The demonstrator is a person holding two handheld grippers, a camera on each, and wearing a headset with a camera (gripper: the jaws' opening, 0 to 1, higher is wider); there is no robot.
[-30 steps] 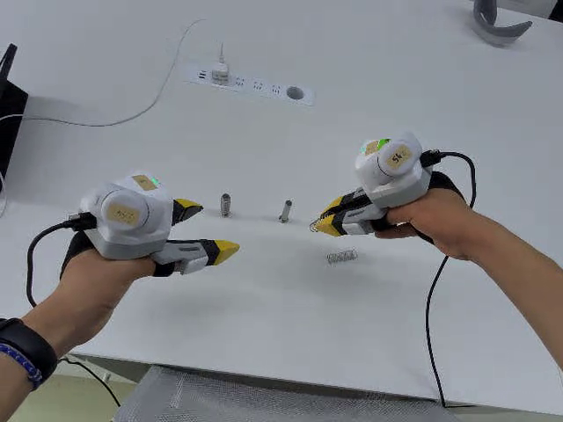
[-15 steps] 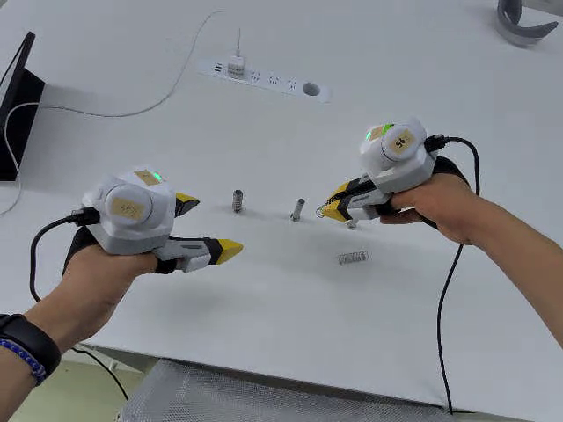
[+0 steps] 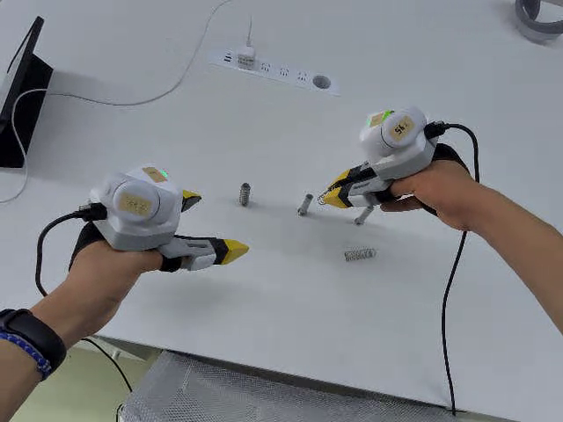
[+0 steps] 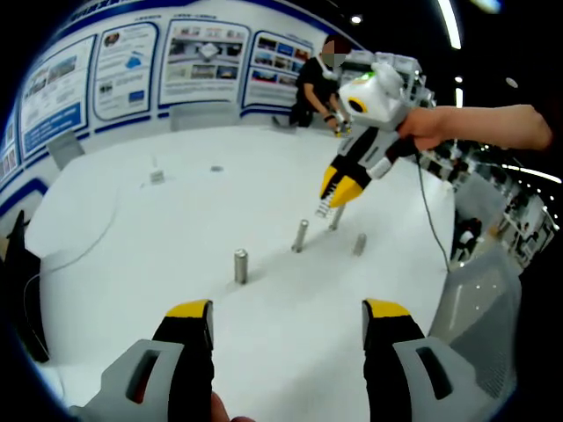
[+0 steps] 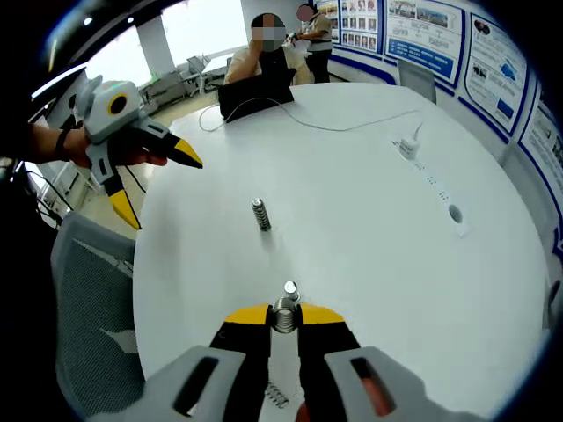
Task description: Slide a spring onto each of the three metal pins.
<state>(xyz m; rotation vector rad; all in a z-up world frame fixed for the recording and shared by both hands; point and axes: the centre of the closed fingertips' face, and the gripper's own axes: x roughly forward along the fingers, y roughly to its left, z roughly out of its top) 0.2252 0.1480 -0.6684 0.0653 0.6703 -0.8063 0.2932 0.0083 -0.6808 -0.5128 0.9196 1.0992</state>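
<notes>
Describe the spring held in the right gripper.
The spring is a small, silvery wire coil. It is pinched between the yellow tips of the right gripper, and nothing else appears to touch it. In the left gripper view it hangs down from those tips, above the white table. A bare pin stands just ahead of it, and the spring is not yet on the pin.

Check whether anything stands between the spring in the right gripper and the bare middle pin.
Nothing visible does. The right gripper holds the spring just short of the middle pin, with bare table between them.
</notes>
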